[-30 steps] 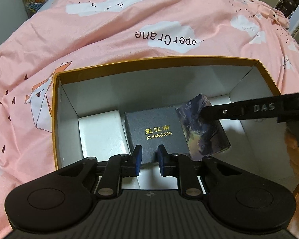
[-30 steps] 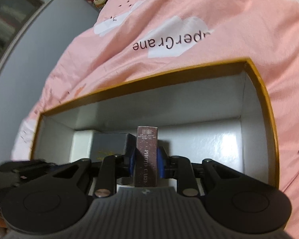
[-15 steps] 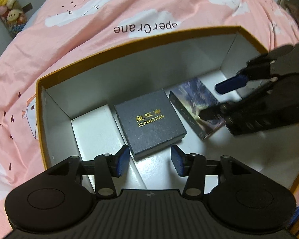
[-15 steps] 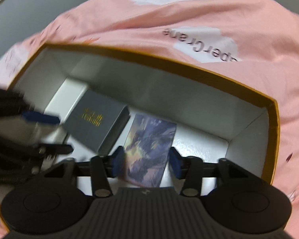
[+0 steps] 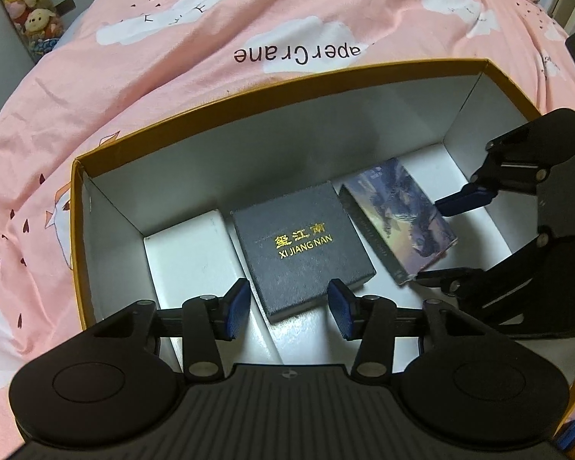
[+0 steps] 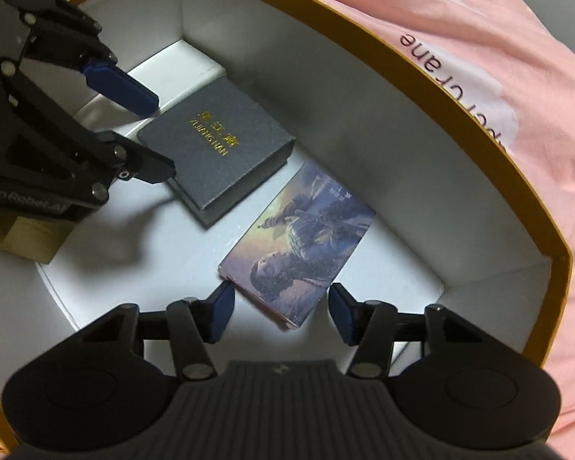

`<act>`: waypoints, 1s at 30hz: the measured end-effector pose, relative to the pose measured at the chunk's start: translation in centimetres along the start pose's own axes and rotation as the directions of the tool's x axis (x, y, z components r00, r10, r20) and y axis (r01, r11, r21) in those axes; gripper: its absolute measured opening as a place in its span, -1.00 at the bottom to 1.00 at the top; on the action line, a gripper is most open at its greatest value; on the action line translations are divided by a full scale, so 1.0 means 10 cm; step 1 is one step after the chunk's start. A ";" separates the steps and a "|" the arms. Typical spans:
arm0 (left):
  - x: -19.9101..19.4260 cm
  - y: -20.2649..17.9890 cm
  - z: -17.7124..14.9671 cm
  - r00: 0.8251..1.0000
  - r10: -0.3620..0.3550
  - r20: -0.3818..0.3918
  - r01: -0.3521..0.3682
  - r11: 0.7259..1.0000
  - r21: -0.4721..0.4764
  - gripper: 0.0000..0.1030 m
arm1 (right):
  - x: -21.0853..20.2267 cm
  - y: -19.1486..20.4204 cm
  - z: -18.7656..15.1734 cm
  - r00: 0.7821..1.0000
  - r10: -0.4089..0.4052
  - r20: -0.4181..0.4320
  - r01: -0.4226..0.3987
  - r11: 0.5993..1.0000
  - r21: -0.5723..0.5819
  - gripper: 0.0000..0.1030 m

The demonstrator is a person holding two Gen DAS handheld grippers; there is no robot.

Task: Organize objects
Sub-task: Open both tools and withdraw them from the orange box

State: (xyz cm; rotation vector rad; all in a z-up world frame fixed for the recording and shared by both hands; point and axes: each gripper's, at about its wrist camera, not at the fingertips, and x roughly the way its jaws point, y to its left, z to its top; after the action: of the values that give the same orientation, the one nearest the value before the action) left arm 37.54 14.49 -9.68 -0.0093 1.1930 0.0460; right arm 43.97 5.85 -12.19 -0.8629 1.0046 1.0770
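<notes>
A large box with an orange rim [image 5: 295, 80] and white inside lies on the bed; it also shows in the right wrist view [image 6: 456, 88]. Inside lie a dark grey gift box with gold lettering [image 5: 303, 245] [image 6: 218, 149] and, right of it, a flat photo-card box with a purple picture [image 5: 398, 222] [image 6: 303, 245]. My left gripper [image 5: 287, 308] is open and empty, just above the grey box's near edge. My right gripper [image 6: 280, 312] is open and empty, over the near end of the card box, apart from it.
A white block [image 5: 189, 245] lies at the box's left end. A tan cardboard piece [image 6: 27, 239] lies under the left gripper in the right wrist view. Pink bedding with white clouds [image 5: 211, 38] surrounds the box. Plush toys [image 5: 27, 11] stand at far left.
My right gripper let go of the photo-card box, which went from upright to flat beside the grey box. Both grippers opened and rose a little above the box.
</notes>
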 end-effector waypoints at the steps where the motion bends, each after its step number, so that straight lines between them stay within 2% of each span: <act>1: 0.00 0.01 0.00 1.000 -0.003 0.003 0.003 1.000 -0.003 0.06 | 0.00 0.01 0.01 1.000 -0.006 0.007 0.006 1.000 -0.012 0.02; 7: -0.01 0.04 0.00 1.000 -0.009 0.019 0.010 1.000 -0.014 -0.03 | 0.01 0.07 0.05 0.999 -0.014 0.040 0.016 0.998 -0.059 -0.16; 22: -0.02 0.09 0.02 0.999 0.003 0.043 0.000 0.999 -0.054 -0.06 | 0.00 0.12 0.13 0.999 -0.023 0.046 0.024 0.999 -0.028 -0.14; 25: -0.02 0.08 0.06 0.997 0.060 0.057 -0.057 0.997 -0.052 -0.10 | -0.11 0.13 0.13 0.998 -0.022 0.061 0.023 1.000 -0.004 -0.13; 27: -0.02 0.08 0.09 0.993 0.097 0.068 -0.093 0.994 -0.051 -0.25 | -0.18 0.15 0.12 0.997 -0.031 0.071 0.030 1.000 0.007 -0.13; 30: -0.10 0.12 0.07 0.995 0.055 0.082 -0.048 0.995 -0.085 -0.25 | -0.29 0.19 0.09 0.996 -0.038 0.084 0.036 0.999 0.030 -0.12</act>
State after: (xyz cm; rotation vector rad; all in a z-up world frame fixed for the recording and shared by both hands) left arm 37.80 15.64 -8.48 -0.0494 1.1066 0.1404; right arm 41.88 6.37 -9.29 -0.8032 0.9283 1.0567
